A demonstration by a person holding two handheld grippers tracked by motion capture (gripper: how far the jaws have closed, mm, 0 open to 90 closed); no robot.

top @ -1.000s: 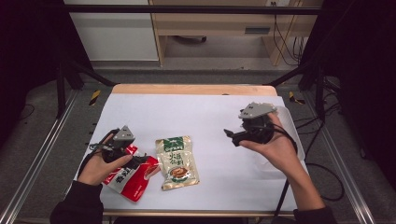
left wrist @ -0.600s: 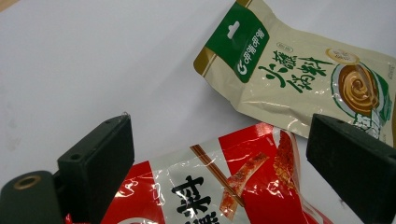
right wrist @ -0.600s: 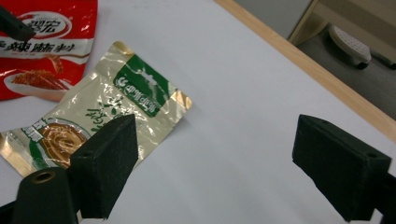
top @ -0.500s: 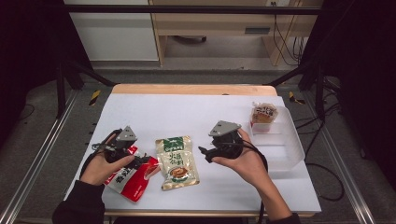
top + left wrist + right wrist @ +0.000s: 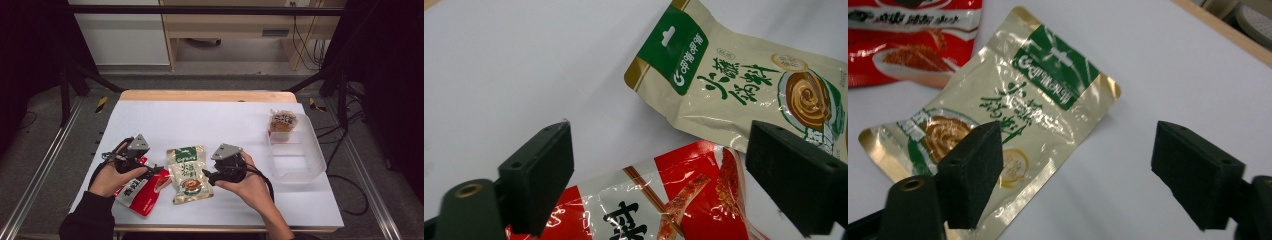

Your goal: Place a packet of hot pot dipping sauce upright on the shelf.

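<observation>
A beige sauce packet with a green header (image 5: 188, 172) lies flat near the table's front, and a red snack packet (image 5: 141, 192) lies to its left. My left gripper (image 5: 158, 171) hovers over the red packet's (image 5: 674, 205) top edge. Its jaws stand open and have just been closing slightly, pressing on nothing. My right gripper (image 5: 206, 176) points at the beige packet's (image 5: 1013, 115) right edge. It is open too, its jaws just narrowed a little; the packet's edge lies below its left pad (image 5: 975, 165), apart from it.
A clear plastic bin (image 5: 300, 162) stands at the table's right, with a small snack pack (image 5: 281, 122) in its far end. White table surface (image 5: 210, 125) stretches behind the packets. The table's front edge runs just below both hands.
The right hand has swung from beside the bin leftward and down to the beige packet's right edge. The left hand has stayed over the red packet.
</observation>
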